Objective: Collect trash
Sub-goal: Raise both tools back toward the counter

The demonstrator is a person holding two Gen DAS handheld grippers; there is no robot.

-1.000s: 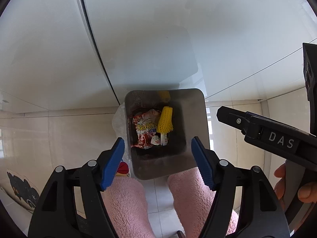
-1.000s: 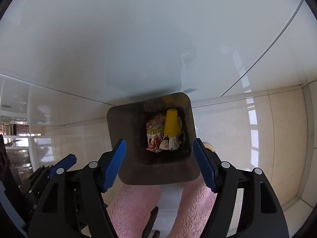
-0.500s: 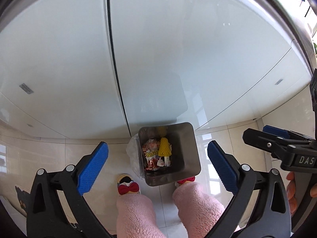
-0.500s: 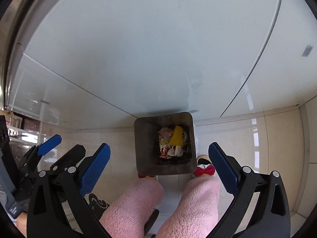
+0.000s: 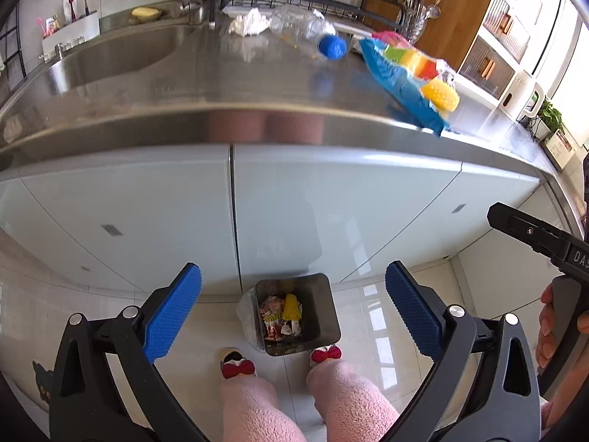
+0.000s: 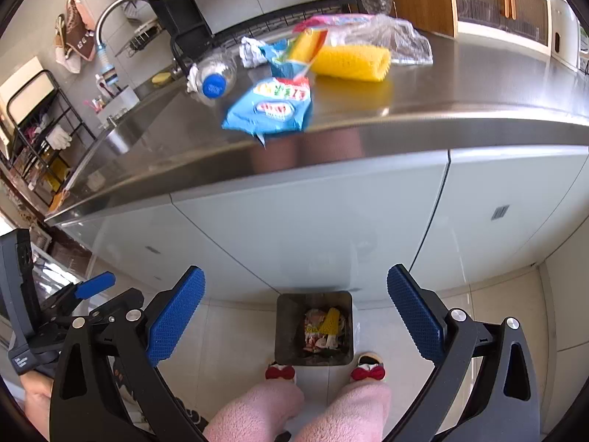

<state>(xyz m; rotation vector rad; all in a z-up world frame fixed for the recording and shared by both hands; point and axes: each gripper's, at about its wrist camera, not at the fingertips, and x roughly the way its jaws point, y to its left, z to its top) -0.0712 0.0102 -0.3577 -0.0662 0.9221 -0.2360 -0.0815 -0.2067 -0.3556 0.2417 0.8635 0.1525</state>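
Nearest the cameras, the left gripper [image 5: 292, 311] and the right gripper [image 6: 294, 311] both have their blue-padded fingers spread wide with nothing between them. The right gripper's black body shows at the right edge of the left wrist view, printed with white letters reading "DAS", cut off by the frame. Below are pink fleece legs and slippers with red bows [image 6: 281, 372] on pale floor tiles.

Just beyond the slippers, against the pale cabinet doors [image 5: 331, 202], stands a small square metal trash bin [image 5: 320, 305]. Inside lie a red and white snack wrapper [image 5: 271, 316] with yellow print too small to read, and a yellow foam net sleeve [image 5: 290, 306], its long axis running near to far.

Farther and higher, on the steel countertop [image 6: 460, 110], a blue snack bag [image 6: 270, 110] lies flat at the near edge, one corner over the lip; its red and white logo is blurred and unreadable. Behind it lies a second opened blue wrapper [image 6: 294, 53] with yellow inside, then a yellow foam net tube [image 6: 351, 62] lying left to right, its open end to the right. Crumpled clear plastic [image 6: 401, 42] lies just beyond. To the left, a clear plastic bottle [image 6: 217, 73] lies on its side, blue cap toward the near edge, with crumpled white tissue [image 6: 250, 51] beside it. A sink [image 5: 114, 55] and dish rack [image 6: 228, 25] sit farthest.
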